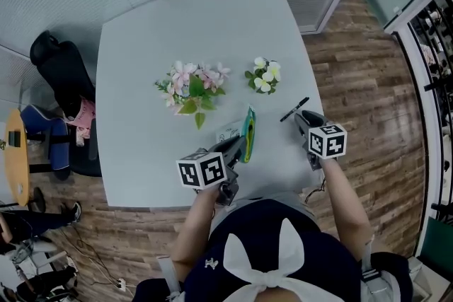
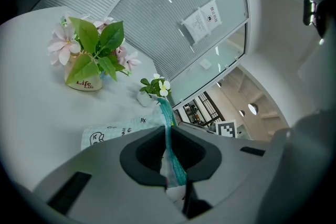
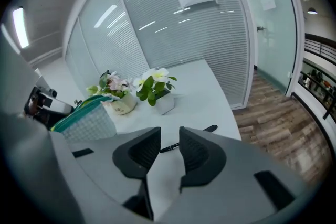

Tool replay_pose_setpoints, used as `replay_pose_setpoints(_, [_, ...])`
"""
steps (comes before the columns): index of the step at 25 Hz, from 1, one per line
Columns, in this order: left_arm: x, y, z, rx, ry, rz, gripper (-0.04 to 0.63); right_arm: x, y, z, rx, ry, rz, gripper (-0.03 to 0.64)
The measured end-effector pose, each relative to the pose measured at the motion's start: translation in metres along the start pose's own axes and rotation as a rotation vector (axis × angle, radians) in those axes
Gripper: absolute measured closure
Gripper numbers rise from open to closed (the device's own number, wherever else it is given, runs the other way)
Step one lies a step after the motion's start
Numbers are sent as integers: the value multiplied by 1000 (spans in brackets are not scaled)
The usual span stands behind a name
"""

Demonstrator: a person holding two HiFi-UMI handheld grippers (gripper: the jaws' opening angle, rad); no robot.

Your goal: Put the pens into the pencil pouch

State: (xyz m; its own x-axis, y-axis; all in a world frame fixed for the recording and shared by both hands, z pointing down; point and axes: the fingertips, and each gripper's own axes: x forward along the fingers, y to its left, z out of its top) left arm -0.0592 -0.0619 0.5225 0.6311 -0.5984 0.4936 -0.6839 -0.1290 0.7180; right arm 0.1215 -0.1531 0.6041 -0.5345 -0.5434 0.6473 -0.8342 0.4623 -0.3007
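Just ahead of the open, empty right claw [image 3: 169, 136] the pen [image 3: 209, 128] lies crosswise, while the left claw [image 1: 236, 146] pinches the pouch [image 1: 248, 131].

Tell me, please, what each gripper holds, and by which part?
The left gripper is shut on the pencil pouch, pinching its teal zipper edge. The right gripper is open and holds nothing.

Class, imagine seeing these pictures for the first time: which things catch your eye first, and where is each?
The pencil pouch with its teal zip stands upright near the front of the white table, pinched by the left gripper. To its right a black pen lies just ahead of the right gripper, whose jaws are open. Behind stand a pot of pink flowers and a pot of white flowers.
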Motion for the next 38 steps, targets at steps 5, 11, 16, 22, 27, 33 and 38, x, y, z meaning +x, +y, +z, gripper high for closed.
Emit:
replay_pose_setpoints(5, [3,0,0,-7,11,-9,546,9,-23,3,110,-7,-33,500])
replay_pose_setpoints(11, [8,1,1,-25,21,-18,546,24,-49,2,211,13,-84,491])
replay_pose_setpoints(16, [11,2,3,-43,23,-29,546,36,-74,0,350,2,-145,492])
replay_pose_setpoints(22, [15,2,2,-56,34,-44,548,44,-99,-7,492,-2,-232,497])
replay_pose_setpoints(27, [16,1,0,-58,45,-48,548,51,-105,-9,543,12,-273,499])
replay_pose_setpoints(33, [17,2,1,-58,52,-59,548,55,-108,-6,562,22,-321,511])
replay_pose_setpoints(38, [17,3,2,-56,56,-61,548,58,-103,-5,522,64,-328,525])
